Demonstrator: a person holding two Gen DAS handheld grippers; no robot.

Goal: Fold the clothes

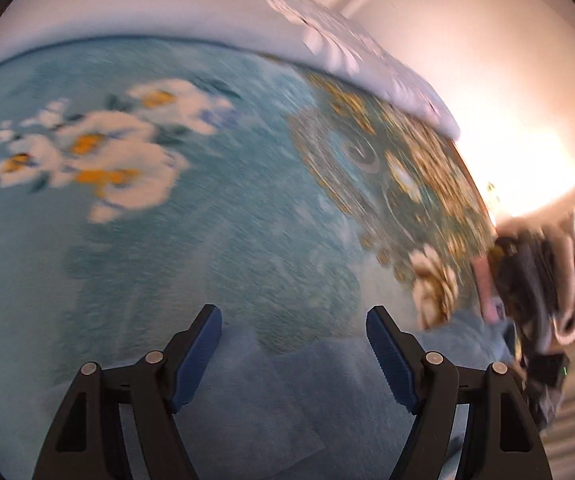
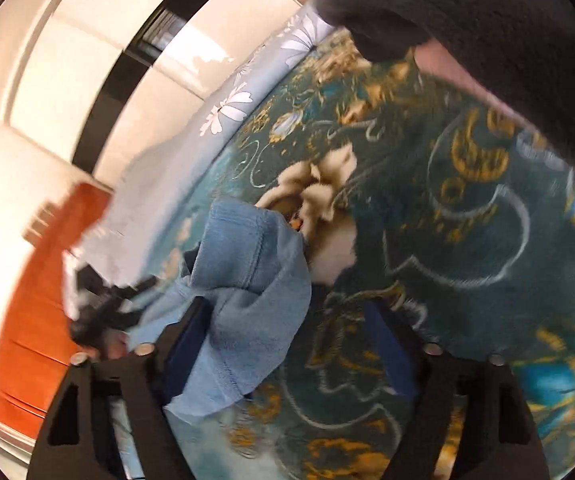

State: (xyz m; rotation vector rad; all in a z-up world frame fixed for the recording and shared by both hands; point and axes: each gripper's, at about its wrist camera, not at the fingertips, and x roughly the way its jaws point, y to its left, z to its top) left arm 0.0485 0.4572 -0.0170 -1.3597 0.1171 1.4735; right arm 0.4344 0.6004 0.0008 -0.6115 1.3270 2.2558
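Fingers of the left gripper [image 1: 293, 354]: spread wide, blue pads facing each other, nothing between them. They hover over a teal floral blanket [image 1: 215, 216], above a flat pale blue patch of cloth [image 1: 287, 400] that lies just below the tips. Left view is motion-blurred.

Right gripper [image 2: 291, 356]: fingers also spread apart. A light blue knitted garment [image 2: 247, 292] is bunched up against the left finger's pad [image 2: 185, 344] and drapes over it; the right finger [image 2: 387, 356] stands clear of the cloth, over the blanket. Not clamped on the garment as far as the gap shows. A stitched hem runs along the garment's lower fold.

Garment position: on the blanket, near the cream flower motif [image 2: 315, 192], at the edge of the darker teal area with gold scrollwork.

Other items:
- Dark grey fleece garment [image 2: 467, 24] hangs into the top right of the right view, a pink strip showing along its lower edge.
- Pale blue sheet with white daisies [image 1: 327, 40] lies beyond the blanket's far edge; seen in both views.
- Orange-brown wooden panel [image 2: 35, 288] at the left of the right view, next to a white wall.
- Left view, far right: the other gripper and a sleeved arm [image 1: 535, 280], blurred; detail cannot be made out.
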